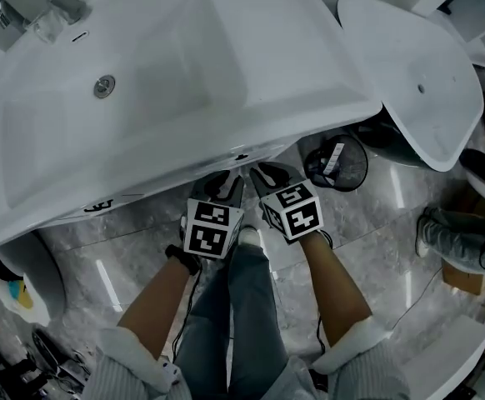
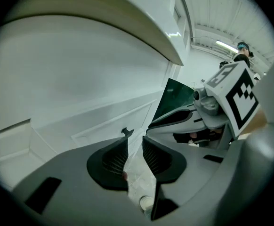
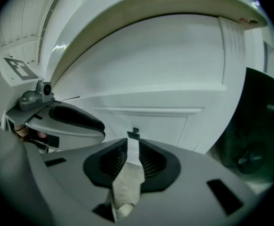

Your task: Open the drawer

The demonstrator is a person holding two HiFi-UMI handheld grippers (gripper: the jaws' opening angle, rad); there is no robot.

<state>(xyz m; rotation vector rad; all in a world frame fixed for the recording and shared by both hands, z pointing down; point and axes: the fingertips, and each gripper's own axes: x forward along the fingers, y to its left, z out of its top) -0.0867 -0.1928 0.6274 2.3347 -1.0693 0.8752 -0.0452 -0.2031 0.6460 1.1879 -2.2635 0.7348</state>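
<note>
The white drawer front (image 2: pixel 104 121) (image 3: pixel 165 121) sits under the overhanging sink (image 1: pixel 326 111), with one small dark handle (image 2: pixel 126 132) (image 3: pixel 134 133). In the head view the drawer is hidden beneath the basin. Both grippers point down and forward at it, side by side, tips tucked under the sink's front edge. My left gripper (image 1: pixel 230 182) (image 2: pixel 135 141) is open; the handle shows just beyond its left jaw tip and nothing lies between the pads. My right gripper (image 1: pixel 263 175) (image 3: pixel 133 142) stands narrowly open, the handle just past its tips, untouched.
A faucet (image 1: pixel 26 2) stands at the sink's back left. A second white basin (image 1: pixel 417 73) leans at the right above a dark round bin (image 1: pixel 336 163). Another person's shoe and leg (image 1: pixel 442 232) are on the marble floor at right. My own legs are below the grippers.
</note>
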